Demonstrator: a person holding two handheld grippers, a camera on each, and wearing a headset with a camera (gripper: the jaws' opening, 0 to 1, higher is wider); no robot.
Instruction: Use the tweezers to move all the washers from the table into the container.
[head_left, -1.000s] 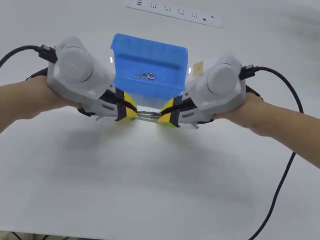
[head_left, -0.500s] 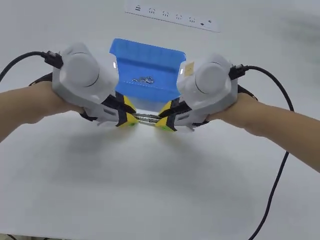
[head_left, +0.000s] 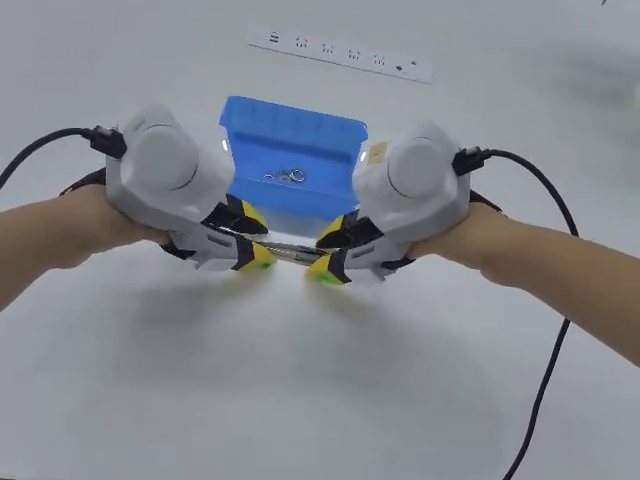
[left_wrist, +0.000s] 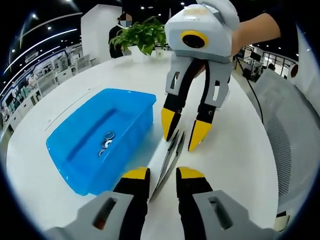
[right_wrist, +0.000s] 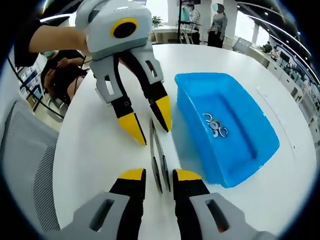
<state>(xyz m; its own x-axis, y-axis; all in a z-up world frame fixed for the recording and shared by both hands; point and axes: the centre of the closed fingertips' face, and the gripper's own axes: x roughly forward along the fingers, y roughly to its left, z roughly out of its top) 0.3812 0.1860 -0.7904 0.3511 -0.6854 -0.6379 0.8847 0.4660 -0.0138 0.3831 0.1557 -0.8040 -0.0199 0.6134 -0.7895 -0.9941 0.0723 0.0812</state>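
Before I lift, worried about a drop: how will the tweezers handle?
The tweezers look thin, flat metal, so probably light and slippery. Their two slender arms likely flex together if squeezed. Lying flat on the table, they should slide, not roll.

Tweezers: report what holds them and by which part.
The tweezers span the gap: one end sits between the jaws of the left tongs, the other between those of the right tongs. Whether either pair clamps them cannot be told.

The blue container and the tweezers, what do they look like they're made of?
The blue container looks like translucent glossy plastic: its walls let light through and shine. The tweezers are likely bare metal: thin grey blades with a dull sheen.
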